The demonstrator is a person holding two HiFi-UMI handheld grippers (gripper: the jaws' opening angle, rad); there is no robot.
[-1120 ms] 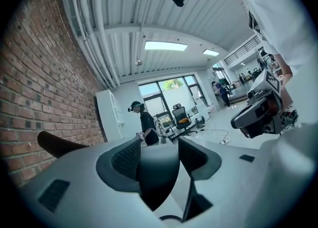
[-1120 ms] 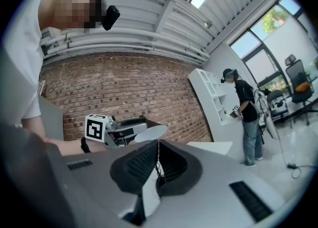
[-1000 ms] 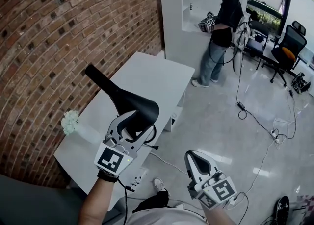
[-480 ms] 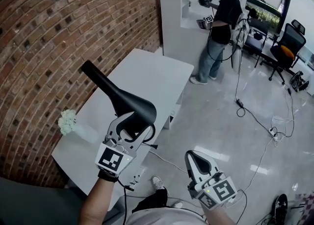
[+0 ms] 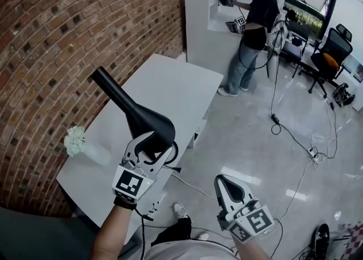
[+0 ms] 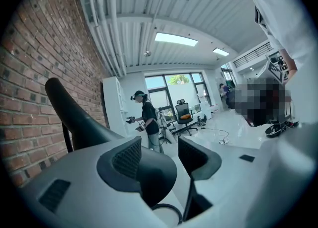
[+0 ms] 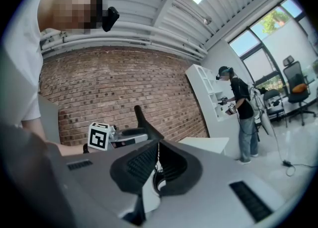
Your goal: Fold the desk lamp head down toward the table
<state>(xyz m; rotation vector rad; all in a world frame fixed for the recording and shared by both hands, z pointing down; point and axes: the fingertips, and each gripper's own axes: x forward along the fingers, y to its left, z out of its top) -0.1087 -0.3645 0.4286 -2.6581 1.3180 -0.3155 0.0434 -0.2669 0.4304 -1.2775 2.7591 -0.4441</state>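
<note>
Behind, the standing person is now raising one gripper to the white shelf unit. Left gripper is staying at the black lamp head above the white table, jaws apart around its rim. Right gripper is hanging beside the table, jaws pressed together, empty.

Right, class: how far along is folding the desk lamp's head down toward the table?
Nothing looks done: the black desk lamp slants steeply up above the white table. In hand: the left gripper has its jaws apart around the lamp's wide end, not clamped on it. The right gripper is shut, empty, and off the table. Left to do: grip or press the lamp, then swing the head down.
</note>
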